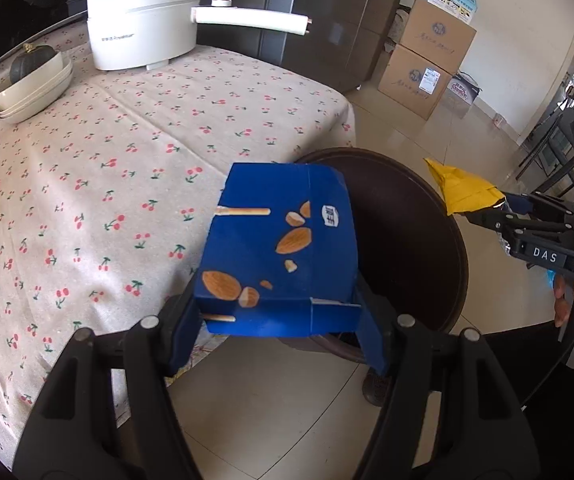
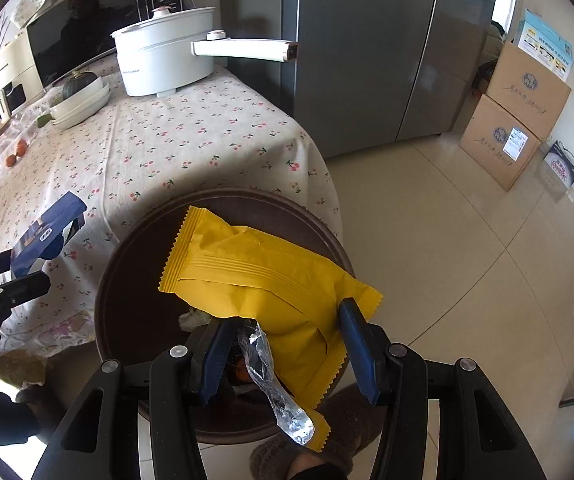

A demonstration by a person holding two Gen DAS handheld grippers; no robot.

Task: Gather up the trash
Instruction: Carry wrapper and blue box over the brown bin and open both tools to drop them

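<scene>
From the left wrist, the left gripper (image 1: 279, 320) has its fingers (image 1: 185, 328) pressed on either side of a blue snack box (image 1: 277, 248) printed with almonds, gripping it. The box hangs over the edge of the worktop (image 1: 87, 184), which wears a cherry-print cloth, and partly over a dark round bin (image 1: 419, 240) standing on the tiled floor just beside it. To the right, the right gripper (image 1: 483, 210) holds a yellow wrapper (image 1: 463, 192) above the bin's far rim. A white electric pot (image 1: 143, 20) and a stack of cream dishes (image 1: 35, 88) carrying a dark green squash stand at the far end of the worktop.

From the right wrist, the right gripper (image 2: 283, 344) has its fingers (image 2: 357, 344) closed on the yellow wrapper (image 2: 263, 280), whose torn end shows silver foil near the camera. The wrapper hangs directly over the bin (image 2: 127, 300). At the left edge, the left gripper (image 2: 27, 264) carries the blue snack box (image 2: 47, 232) above the cloth. Cardboard boxes (image 2: 515, 120) are stacked by the wall.
</scene>
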